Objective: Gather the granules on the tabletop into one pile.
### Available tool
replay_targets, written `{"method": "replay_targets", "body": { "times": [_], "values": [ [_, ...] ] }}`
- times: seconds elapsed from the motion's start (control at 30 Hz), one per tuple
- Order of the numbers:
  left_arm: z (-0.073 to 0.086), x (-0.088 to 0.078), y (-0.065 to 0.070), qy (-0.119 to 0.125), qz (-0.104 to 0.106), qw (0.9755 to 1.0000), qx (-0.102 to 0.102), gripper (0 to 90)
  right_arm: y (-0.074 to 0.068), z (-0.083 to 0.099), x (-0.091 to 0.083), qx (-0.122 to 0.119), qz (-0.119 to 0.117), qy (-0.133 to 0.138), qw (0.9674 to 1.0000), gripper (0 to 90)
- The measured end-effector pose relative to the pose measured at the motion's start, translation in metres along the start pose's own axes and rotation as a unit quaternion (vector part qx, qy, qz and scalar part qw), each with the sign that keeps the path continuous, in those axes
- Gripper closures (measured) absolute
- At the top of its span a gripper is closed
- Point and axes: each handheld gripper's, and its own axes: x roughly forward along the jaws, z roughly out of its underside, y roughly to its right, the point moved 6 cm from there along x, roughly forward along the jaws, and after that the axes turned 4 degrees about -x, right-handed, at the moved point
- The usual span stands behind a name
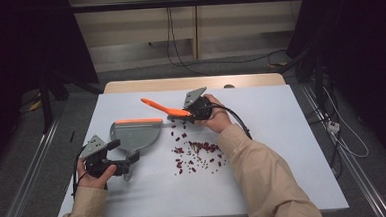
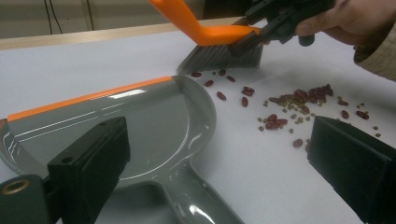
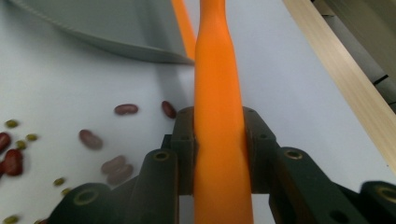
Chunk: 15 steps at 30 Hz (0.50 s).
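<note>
Two hands low: right gripper clamps brush, left gripper level.

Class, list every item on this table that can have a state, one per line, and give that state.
Grey plastic dustpan with orange lip: flat on the table, pan empty.
Orange-handled brush with grey bristles: clamped by the handle, bristles down by the spill.
Red beans and small green beans: scattered loose on the table, none in the pan.
Left gripper: open, astride the dustpan handle.
Right gripper: shut on the brush.
</note>
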Motion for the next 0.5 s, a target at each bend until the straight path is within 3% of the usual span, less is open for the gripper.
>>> {"method": "replay_targets", "body": {
  "times": [0.2,0.5],
  "values": [
    [0.0,0.0,0.0,-0.001,-0.002,1.0,0.002,5.7,-0.019,0.001,-0.01,-0.043,-0.034,-0.004,0.9985,71.0],
    [0.0,0.0,0.0,-0.002,-0.004,1.0,0.006,5.7,-0.049,0.006,-0.03,-0.065,-0.072,0.0,0.9953,70.9]
  ]
}}
